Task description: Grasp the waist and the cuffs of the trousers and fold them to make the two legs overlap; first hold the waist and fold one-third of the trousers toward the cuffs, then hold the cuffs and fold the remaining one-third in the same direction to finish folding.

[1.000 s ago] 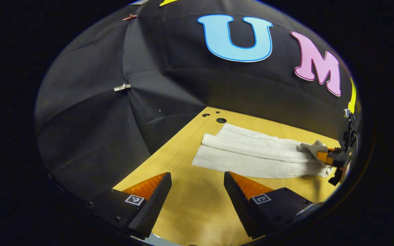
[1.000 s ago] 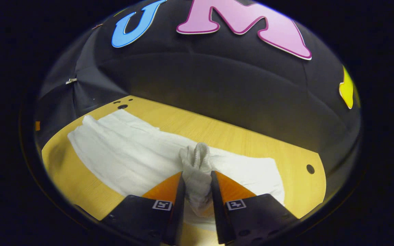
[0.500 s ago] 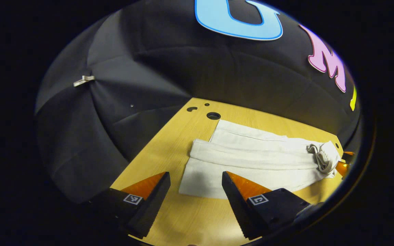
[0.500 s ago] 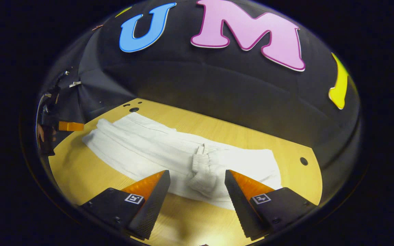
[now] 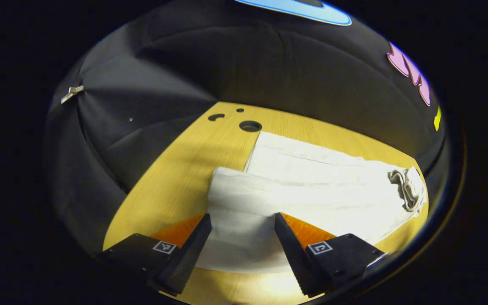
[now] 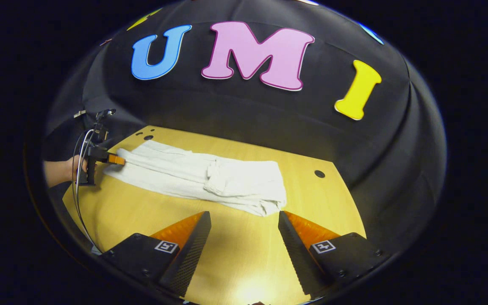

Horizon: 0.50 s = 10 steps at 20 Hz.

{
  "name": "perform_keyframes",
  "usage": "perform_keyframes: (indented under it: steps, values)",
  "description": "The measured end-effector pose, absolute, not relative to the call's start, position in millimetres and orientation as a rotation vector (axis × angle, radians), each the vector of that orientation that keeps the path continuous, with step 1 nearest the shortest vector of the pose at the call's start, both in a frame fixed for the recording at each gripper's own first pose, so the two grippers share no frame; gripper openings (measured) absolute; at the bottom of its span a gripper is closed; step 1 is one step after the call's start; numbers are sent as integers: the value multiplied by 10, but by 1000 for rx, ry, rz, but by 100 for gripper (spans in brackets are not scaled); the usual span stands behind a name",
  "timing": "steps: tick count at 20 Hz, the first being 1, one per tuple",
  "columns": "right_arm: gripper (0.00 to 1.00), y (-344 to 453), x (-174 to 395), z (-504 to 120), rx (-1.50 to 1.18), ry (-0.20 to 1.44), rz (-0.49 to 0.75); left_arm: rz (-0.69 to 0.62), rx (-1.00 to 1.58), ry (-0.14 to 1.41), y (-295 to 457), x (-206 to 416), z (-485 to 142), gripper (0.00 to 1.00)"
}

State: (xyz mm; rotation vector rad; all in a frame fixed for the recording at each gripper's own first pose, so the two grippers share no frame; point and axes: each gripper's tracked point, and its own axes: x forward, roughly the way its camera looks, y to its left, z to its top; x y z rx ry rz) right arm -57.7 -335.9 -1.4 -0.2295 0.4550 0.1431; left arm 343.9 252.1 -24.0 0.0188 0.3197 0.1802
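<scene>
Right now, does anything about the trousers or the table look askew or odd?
One thing: the white trousers lie mostly flat on the wooden table, but a bunched, twisted clump of fabric sits on top toward one end instead of lying smooth. Nothing looks spilled or damaged. The left gripper is open at the other end.

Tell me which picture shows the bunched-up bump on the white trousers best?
The right gripper view: the bunched fold sits mid-frame on the white trousers, whole and unwarped. In the left gripper view the same fold sits squeezed at the far right edge, while the left gripper straddles the trousers' near end.
</scene>
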Motion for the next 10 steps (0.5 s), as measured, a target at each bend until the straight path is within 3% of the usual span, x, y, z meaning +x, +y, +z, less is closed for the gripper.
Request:
perform_keyframes:
  steps: [1,6,8,10]
  values:
    - [98,-3432,-691,-17,-204,470,120,175,45,314,2530,3485,-273,100]
    - [98,-3578,-1107,-238,-107,534,44,186,99,338,2474,3467,-321,96]
    - [98,-3589,-1180,-274,-114,545,44,144,149,363,2376,3476,-330,81]
    - [98,-3614,-1228,-290,-125,548,42,106,188,386,2257,3497,-363,57]
